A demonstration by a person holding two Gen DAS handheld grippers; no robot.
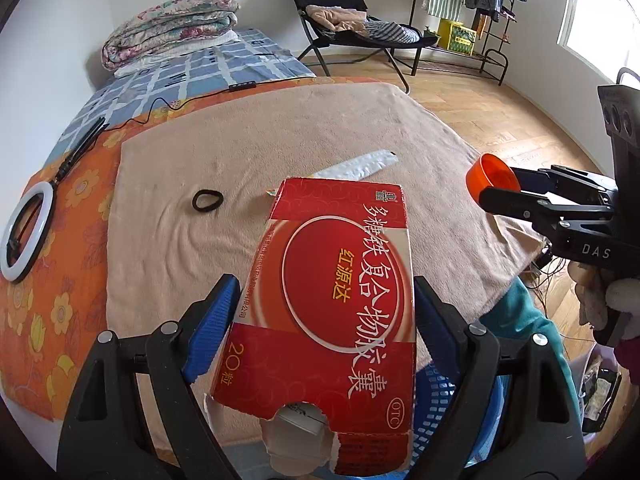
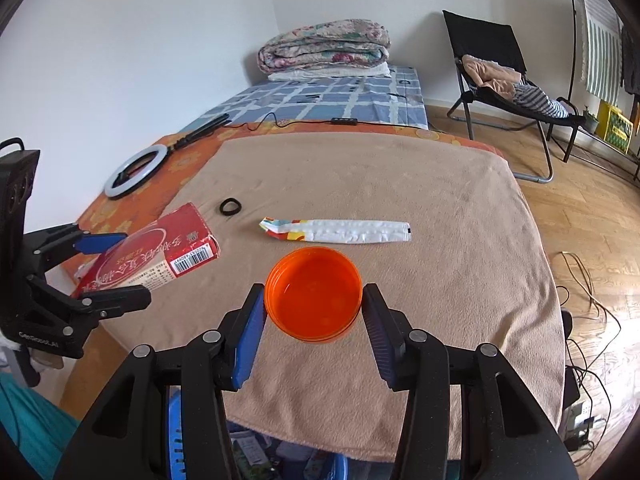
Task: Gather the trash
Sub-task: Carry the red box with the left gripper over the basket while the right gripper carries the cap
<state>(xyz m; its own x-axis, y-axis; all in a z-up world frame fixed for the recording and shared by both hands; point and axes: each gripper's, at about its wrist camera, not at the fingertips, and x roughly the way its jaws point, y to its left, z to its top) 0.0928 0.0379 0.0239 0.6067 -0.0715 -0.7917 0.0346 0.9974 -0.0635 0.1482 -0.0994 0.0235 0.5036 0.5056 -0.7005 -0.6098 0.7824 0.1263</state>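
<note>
Your left claw (image 1: 324,320) grips the red medicine box (image 1: 336,304) and your right claw (image 2: 314,320) pinches the orange lid (image 2: 314,294), both raised over the bed's near edge; the smooth lid could slip sideways before reaching the blue basket (image 1: 436,396).

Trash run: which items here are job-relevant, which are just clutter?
Job:
red medicine box, in left tool
orange lid, in right tool
empty wrapper
blue basket

Lying about:
hair tie
ring light
folded quilt

Wrapper (image 2: 336,232) on blanket (image 2: 440,280), hair tie (image 2: 230,206) behind-left; ring light (image 2: 134,174) further left.
</note>
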